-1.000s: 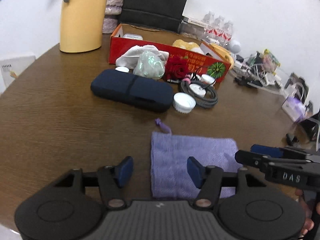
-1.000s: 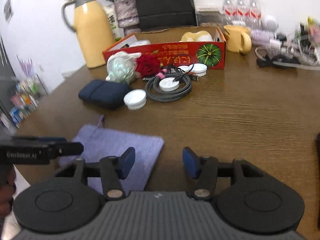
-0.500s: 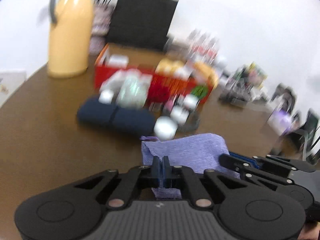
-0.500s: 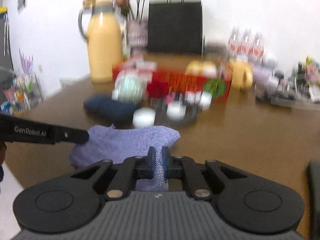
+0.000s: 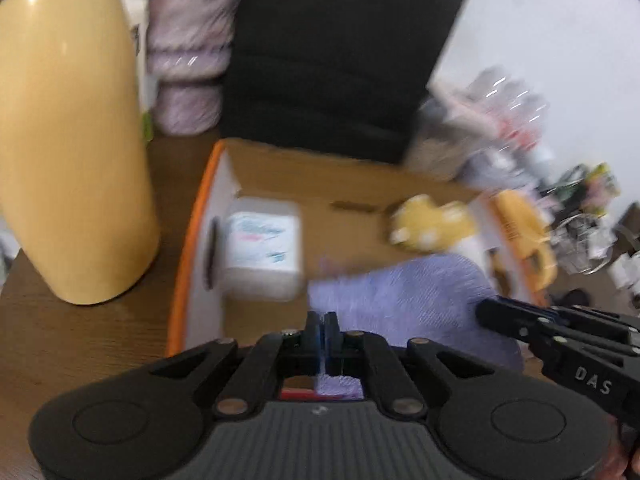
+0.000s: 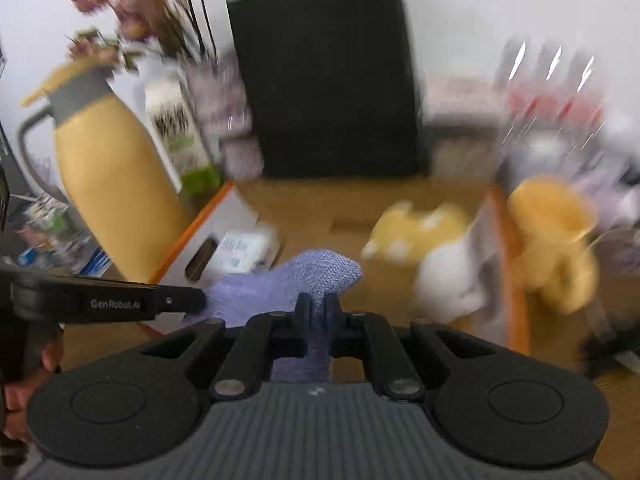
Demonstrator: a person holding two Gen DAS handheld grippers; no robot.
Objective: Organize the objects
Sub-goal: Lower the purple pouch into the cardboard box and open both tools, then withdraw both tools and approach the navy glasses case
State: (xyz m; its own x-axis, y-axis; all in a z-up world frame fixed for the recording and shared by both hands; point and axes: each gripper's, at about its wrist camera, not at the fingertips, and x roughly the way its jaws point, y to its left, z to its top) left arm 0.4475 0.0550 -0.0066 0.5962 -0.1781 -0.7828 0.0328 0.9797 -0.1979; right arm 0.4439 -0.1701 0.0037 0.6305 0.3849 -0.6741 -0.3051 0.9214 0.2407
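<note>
Left wrist view is showing the left gripper (image 5: 322,326) pinching one edge of the purple pouch (image 5: 404,300), its jaws nearly together on the cloth; a second ago those jaws were standing wide over the pouch as it lay flat on the brown wooden surface (image 5: 80,340). Now the pouch is hanging off the surface, over the open cardboard box (image 5: 320,184), at lower centre of the frame. Right wrist view is showing the right gripper (image 6: 316,308) clamping the pouch's other edge, jaws narrow on the fabric, where earlier they too were open. Both views are blurring and the box is looming far larger than before. A yellow jug (image 5: 68,140) is standing at left, a black bag (image 5: 340,60) behind the box, against a white wall. Both grippers are tilting downward, side by side.
</note>
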